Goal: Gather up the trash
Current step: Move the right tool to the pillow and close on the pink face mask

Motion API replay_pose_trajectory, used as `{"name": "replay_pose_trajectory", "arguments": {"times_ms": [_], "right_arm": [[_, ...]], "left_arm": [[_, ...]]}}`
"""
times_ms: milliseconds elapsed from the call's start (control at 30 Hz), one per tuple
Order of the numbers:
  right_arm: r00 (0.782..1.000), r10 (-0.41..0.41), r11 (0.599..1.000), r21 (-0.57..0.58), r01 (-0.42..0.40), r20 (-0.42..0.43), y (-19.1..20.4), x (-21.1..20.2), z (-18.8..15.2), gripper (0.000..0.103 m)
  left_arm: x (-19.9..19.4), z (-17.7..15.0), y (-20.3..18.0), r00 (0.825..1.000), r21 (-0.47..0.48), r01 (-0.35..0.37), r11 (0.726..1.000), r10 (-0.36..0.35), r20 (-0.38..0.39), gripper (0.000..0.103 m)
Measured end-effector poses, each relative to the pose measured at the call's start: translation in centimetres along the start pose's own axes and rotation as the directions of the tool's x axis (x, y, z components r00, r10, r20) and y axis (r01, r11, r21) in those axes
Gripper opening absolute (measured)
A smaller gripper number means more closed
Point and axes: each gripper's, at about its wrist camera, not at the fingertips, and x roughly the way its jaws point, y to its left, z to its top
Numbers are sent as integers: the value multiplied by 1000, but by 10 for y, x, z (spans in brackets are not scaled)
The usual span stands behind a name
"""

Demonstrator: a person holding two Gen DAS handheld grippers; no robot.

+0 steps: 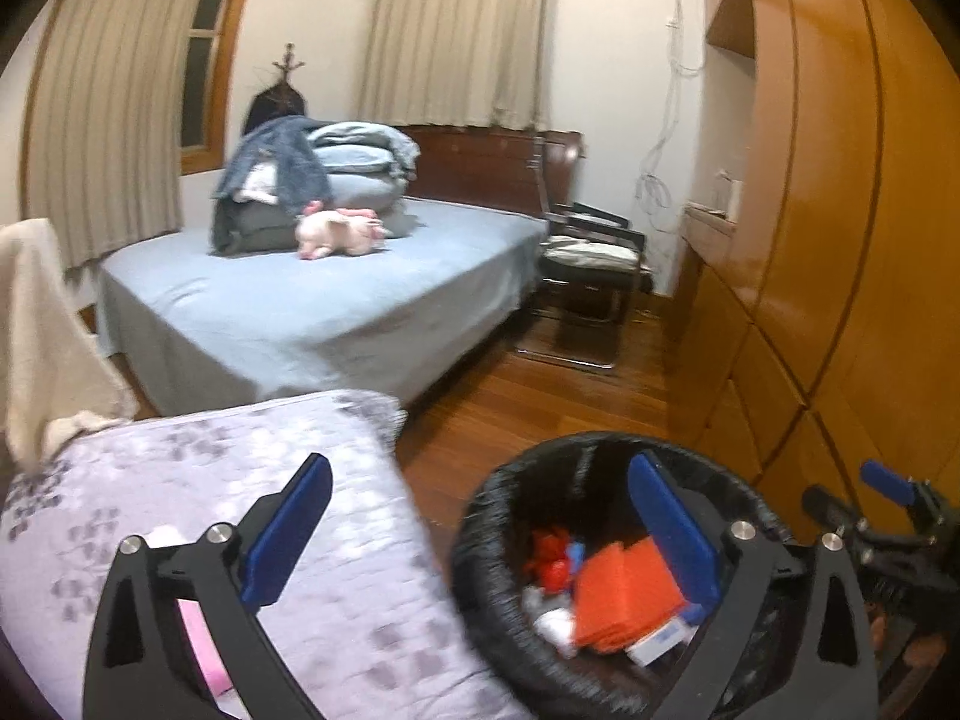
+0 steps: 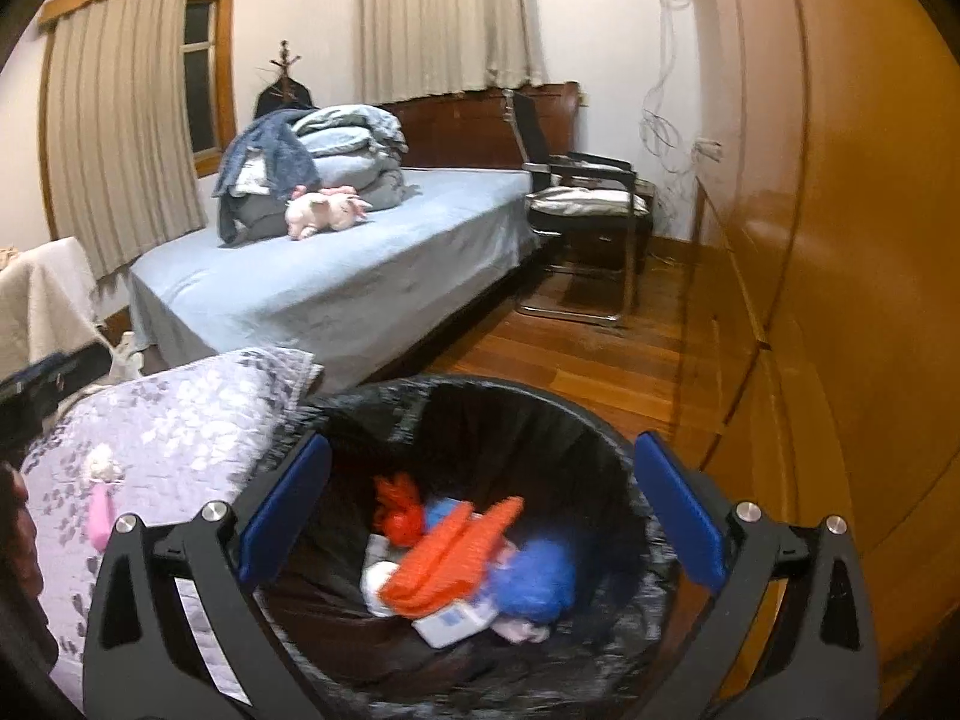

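**Hovering open-jawed over a filled bin**

Starting at the near left, a lilac floral quilt covers a surface, with a pink strip lying on it. The left gripper hangs with its jaws spread wide and nothing between them; one blue pad sits over the quilt, the other over the bin's left side. Just right of the quilt stands the trash bin, round and lined with a crinkled black bag that folds over its rim. Inside lies a loose heap: an orange wrapper across the middle, a red scrap behind it, something blue and blurred to the right, white bits and a small white box near the bottom. The right gripper is poised directly above the bin's mouth, jaws equally wide and holding nothing. Farther off, a bed in a pale blue sheet carries folded bedding and a pink plush toy. A chair stands beside it, and wooden cabinets fill the right.
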Motion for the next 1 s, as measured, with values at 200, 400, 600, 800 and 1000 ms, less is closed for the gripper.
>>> {"name": "replay_pose_trajectory", "arguments": {"times_ms": [200, 400, 600, 800, 1000], "right_arm": [[996, 88, 995, -53, -87, 0, 48, 0, 4, 98], [983, 182, 977, -106, -185, -34, 104, 5, -1, 98], [963, 264, 952, -145, -269, -51, 157, 9, -4, 98], [939, 339, 924, -166, -345, -62, 208, 17, -13, 98], [908, 401, 881, -218, -419, -125, 269, 36, -36, 98]], "left_arm": [[-28, -18, 55, 994, -50, -113, 992, 112, -21, 97], [-59, -36, 113, 971, -97, -237, 967, 236, -24, 97], [-79, -52, 157, 944, -133, -330, 935, 326, -49, 97], [-91, -70, 190, 921, -167, -388, 906, 381, -75, 97], [-95, -88, 221, 900, -205, -435, 877, 423, -102, 97]]}}
